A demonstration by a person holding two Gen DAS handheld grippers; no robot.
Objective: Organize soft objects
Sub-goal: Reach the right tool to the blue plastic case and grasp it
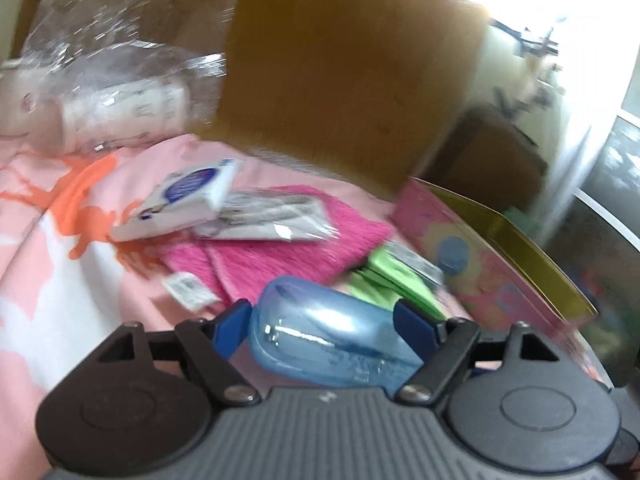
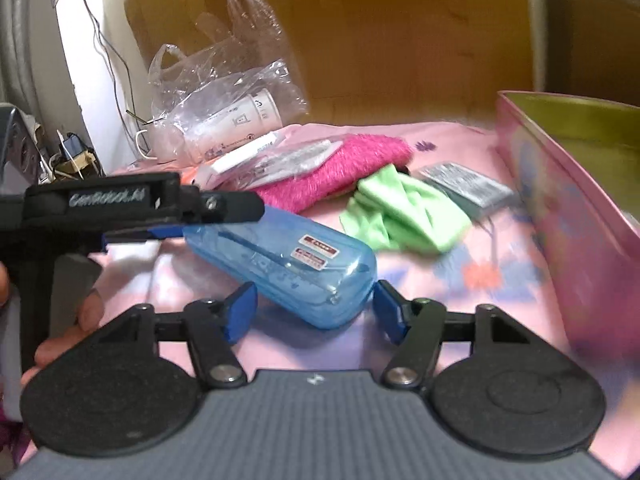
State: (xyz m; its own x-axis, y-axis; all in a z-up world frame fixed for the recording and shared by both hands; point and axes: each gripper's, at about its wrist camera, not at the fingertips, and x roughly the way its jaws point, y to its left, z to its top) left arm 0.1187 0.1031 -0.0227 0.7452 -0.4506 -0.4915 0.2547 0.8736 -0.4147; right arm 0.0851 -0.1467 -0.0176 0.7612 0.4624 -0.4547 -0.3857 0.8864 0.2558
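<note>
The left gripper (image 1: 322,322) stood wide, its blue pads on either side of a translucent blue plastic case (image 1: 332,332) lying on the pink patterned bedsheet (image 1: 60,264); whether the pads pressed the case could not be told. The right gripper (image 2: 316,312) was also spread, and one end of the same case (image 2: 280,260) lay between its pads, with a gap visible on each side. In the right wrist view the left gripper (image 2: 168,216) reached in from the left at the case's far end. Just beyond the case lay a crumpled green cloth (image 2: 404,216) and a fuzzy magenta cloth (image 2: 340,168), with flat packets (image 1: 180,204) resting on the magenta one. To the right stood an open pink tin box (image 2: 580,208). Farther back sat a clear plastic bag (image 2: 224,100) holding paper cups.
</note>
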